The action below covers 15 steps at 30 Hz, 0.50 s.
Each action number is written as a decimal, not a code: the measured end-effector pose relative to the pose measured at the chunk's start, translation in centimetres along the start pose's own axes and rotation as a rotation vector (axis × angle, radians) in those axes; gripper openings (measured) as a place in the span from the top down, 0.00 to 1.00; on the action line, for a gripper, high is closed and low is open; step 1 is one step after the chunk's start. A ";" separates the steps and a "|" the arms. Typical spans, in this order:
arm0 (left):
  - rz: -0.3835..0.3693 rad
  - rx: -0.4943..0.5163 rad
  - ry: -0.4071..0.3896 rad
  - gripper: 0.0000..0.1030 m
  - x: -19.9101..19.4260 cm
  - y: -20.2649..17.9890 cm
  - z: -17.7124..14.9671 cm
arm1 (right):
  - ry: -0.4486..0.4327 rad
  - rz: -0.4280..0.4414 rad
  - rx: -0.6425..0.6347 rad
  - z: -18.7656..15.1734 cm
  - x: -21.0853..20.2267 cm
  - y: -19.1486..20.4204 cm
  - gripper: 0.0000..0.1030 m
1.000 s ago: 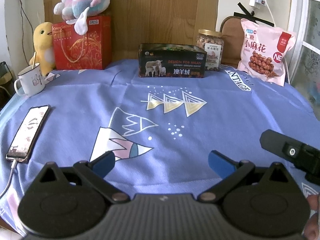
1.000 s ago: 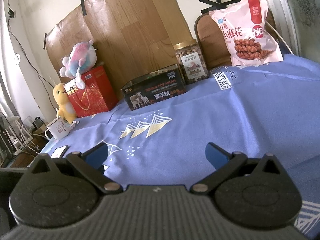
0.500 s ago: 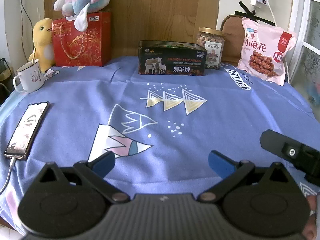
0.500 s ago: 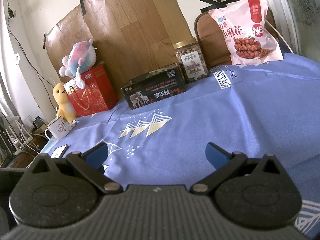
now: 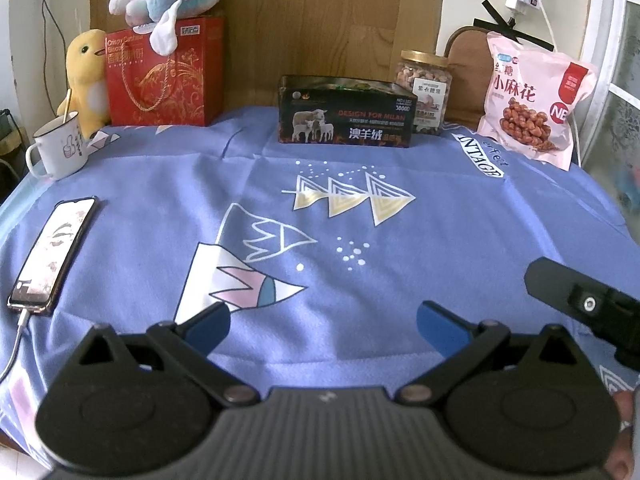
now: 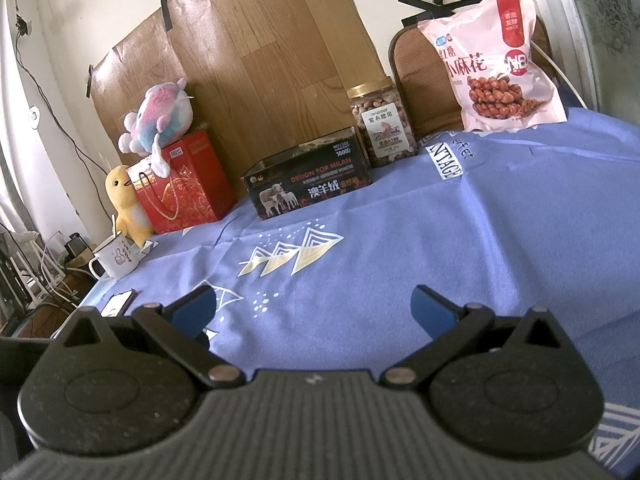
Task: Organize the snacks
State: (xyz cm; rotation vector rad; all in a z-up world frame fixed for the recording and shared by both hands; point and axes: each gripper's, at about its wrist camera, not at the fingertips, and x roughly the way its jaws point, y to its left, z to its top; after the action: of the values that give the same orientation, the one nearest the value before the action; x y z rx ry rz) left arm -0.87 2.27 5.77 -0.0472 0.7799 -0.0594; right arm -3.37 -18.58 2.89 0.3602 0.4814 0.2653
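Holding both tools low over the blue tablecloth (image 5: 160, 184), you have the left gripper (image 5: 323, 322) and right gripper (image 6: 314, 304) spread wide with nothing between the jaws. Well beyond them, along the far edge, stand the black box (image 5: 346, 114), the nut jar (image 5: 426, 88) just behind its right end, and the pink snack bag (image 5: 534, 98) leaning farther right.

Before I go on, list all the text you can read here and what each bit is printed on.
"DESIGN FOR MILAN", "澳羊绒", "38000": dark box.
"小麻花": pink snack bag.
"紫衣腰果": nut jar label; smaller print unreadable.
"Crispy": red gift bag; rest blurred.
"NTAGE" (cut off): blue tablecloth.
Mug: thumbs-up drawing, no readable text.
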 end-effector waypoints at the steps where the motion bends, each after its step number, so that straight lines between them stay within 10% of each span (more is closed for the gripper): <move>1: 0.000 0.001 0.000 0.00 0.0 0.0 0.0 | 0.000 0.000 0.000 0.0 0.0 0.0 0.00; 15: 0.005 -0.011 0.004 0.00 0.2 0.2 0.0 | 0.000 -0.001 0.000 0.0 0.0 0.0 0.00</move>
State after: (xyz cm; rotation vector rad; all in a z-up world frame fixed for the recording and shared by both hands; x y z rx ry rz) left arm -0.69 2.48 5.65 -0.0550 0.7845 -0.0502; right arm -3.39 -18.55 2.90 0.3600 0.4817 0.2639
